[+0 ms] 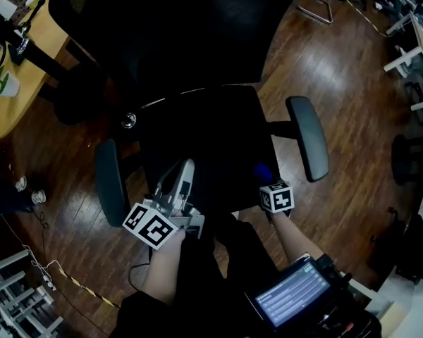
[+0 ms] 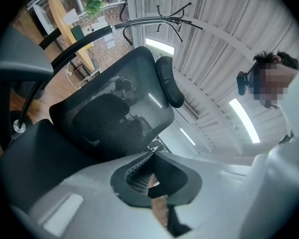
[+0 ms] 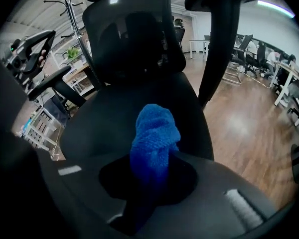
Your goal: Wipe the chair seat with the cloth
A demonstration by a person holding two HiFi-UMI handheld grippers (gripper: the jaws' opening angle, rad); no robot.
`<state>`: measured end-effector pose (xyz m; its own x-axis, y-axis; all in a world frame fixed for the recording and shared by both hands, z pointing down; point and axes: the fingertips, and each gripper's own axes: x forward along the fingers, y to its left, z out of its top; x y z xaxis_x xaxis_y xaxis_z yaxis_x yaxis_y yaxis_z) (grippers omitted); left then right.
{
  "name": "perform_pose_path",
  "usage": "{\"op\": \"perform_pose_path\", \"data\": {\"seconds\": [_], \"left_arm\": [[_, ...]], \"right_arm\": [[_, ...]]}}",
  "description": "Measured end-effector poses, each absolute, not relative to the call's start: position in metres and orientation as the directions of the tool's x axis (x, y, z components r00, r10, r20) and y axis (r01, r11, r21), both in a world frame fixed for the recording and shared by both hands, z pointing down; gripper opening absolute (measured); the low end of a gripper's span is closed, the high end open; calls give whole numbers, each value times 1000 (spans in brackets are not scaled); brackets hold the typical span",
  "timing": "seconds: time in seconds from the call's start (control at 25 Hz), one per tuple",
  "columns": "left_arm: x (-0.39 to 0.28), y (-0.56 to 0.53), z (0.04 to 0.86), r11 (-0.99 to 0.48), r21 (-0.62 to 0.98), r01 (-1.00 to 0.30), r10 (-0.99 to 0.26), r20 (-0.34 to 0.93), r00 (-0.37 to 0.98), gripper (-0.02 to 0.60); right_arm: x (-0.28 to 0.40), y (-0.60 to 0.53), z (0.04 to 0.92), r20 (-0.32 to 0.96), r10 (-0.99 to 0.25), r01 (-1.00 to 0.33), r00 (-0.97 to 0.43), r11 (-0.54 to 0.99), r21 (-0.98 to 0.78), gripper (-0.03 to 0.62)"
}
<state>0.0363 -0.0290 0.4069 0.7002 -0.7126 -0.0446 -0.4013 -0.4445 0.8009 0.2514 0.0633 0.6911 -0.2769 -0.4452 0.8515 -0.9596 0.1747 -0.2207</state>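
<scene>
Right gripper [image 3: 152,185] jaws clamped on bunched blue cloth [image 3: 155,136], over front edge of chair seat [image 1: 204,129]. Left gripper [image 1: 182,172] jaws together, empty, over seat's front-left corner.

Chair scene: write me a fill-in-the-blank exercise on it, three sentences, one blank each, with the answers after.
1. The right tongs are shut on a ___ cloth.
2. The cloth is held over the ___ of the black chair.
3. The floor around the chair is made of ___.
Missing words: blue; seat; wood.
</scene>
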Motion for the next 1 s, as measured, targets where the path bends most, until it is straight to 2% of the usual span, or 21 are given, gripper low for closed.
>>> {"op": "perform_pose_path", "data": {"seconds": [0.2,0.32,0.44,0.64,0.84,1.0], "left_arm": [[37,-28,406,-446,800,-401,-713,-46,700,-6],[28,-29,405,-443,797,-411,-720,-42,693,-6],[18,-28,396,-439,796,-417,-728,-42,684,-6],[9,-16,344,-440,788,-430,-733,-39,679,-6],[17,-5,253,-533,733,-423,-698,-98,709,-6],[12,16,206,-600,696,-393,-675,-178,716,-6]], "right_arm": [[253,59,690,834,-481,-963,-269,141,-230,49],[234,44,667,756,-556,-936,-346,142,-323,49],[194,25,611,607,-631,-864,-484,232,-447,49],[144,11,453,265,-713,-676,-649,381,-631,49],[113,20,292,7,-642,-507,-767,599,-620,49],[98,42,216,-139,-563,-411,-815,730,-545,49]]}}
